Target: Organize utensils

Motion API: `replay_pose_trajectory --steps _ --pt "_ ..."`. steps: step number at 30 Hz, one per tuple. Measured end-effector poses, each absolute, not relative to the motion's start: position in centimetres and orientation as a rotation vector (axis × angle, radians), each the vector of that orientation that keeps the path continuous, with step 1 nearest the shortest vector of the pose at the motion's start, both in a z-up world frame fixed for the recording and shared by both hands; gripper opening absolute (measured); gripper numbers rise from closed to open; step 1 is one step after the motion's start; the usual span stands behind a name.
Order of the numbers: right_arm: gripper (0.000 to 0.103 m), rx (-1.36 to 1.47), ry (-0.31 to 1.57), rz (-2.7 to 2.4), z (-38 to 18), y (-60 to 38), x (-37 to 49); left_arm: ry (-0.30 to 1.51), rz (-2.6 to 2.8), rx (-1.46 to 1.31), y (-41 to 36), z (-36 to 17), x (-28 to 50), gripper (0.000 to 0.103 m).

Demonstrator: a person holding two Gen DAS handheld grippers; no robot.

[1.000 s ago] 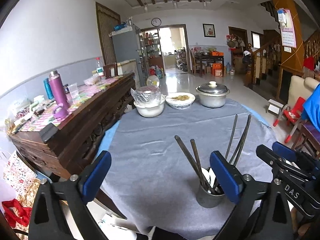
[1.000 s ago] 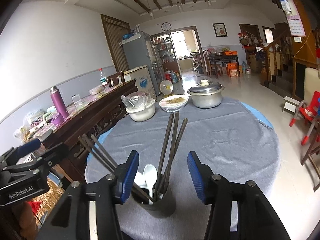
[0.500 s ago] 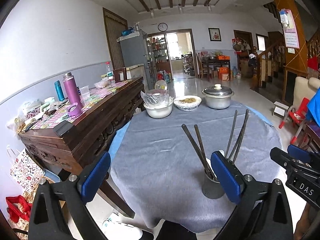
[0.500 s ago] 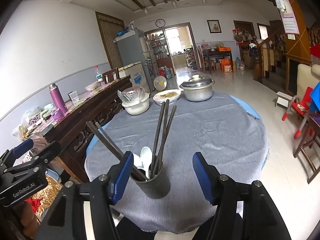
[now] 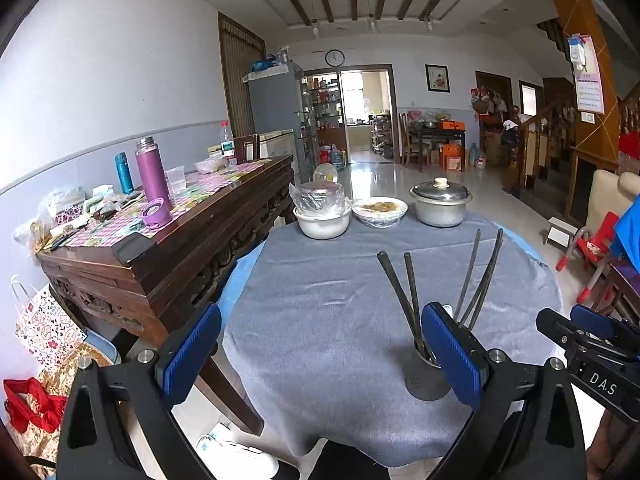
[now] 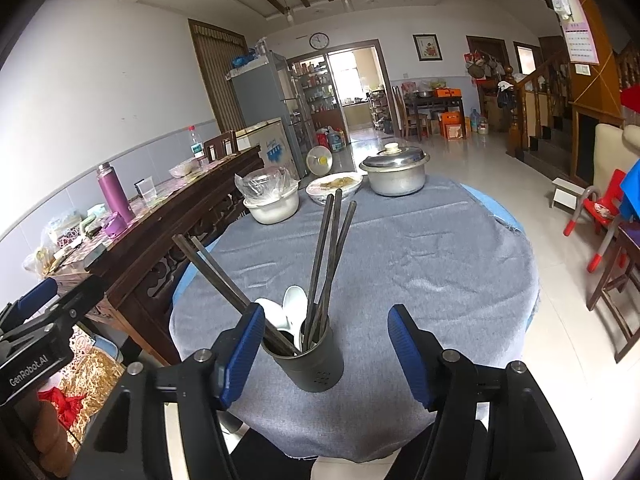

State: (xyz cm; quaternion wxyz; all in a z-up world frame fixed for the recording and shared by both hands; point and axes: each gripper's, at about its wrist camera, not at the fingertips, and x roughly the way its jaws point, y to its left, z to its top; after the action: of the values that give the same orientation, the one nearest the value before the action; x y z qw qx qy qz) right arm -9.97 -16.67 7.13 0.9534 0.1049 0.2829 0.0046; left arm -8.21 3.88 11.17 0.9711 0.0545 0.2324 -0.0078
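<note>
A dark grey utensil holder [image 6: 308,360] stands near the front edge of the round table's grey cloth [image 6: 420,260]. It holds several dark chopsticks [image 6: 324,260] fanned left and upright, and white spoons [image 6: 294,304]. My right gripper [image 6: 326,348] is open around the holder. Its left pad [image 6: 244,352] is close beside the holder's wall and its right pad [image 6: 408,356] is well clear. My left gripper [image 5: 320,360] is open wide over the cloth with nothing between its fingers. In the left wrist view the holder [image 5: 424,376] is partly hidden behind the right pad [image 5: 448,356].
At the table's far side sit a white bowl under plastic [image 6: 272,204], a dish of food [image 6: 334,186] and a lidded metal pot [image 6: 396,176]. A dark wooden sideboard [image 5: 160,256] with a purple flask [image 5: 152,176] runs along the left. Red chairs [image 6: 596,208] stand right.
Both grippers have drawn back from the table, so its near edge now shows. The right jaws have widened around the holder. The holder and chopsticks have not moved.
</note>
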Motion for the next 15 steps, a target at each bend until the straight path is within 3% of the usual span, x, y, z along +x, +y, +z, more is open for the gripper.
replay_pose_trajectory --steps 15 --pt "0.068 0.193 0.571 0.023 7.62 -15.79 -10.45 0.457 -0.003 0.109 4.42 11.16 -8.79 0.1"
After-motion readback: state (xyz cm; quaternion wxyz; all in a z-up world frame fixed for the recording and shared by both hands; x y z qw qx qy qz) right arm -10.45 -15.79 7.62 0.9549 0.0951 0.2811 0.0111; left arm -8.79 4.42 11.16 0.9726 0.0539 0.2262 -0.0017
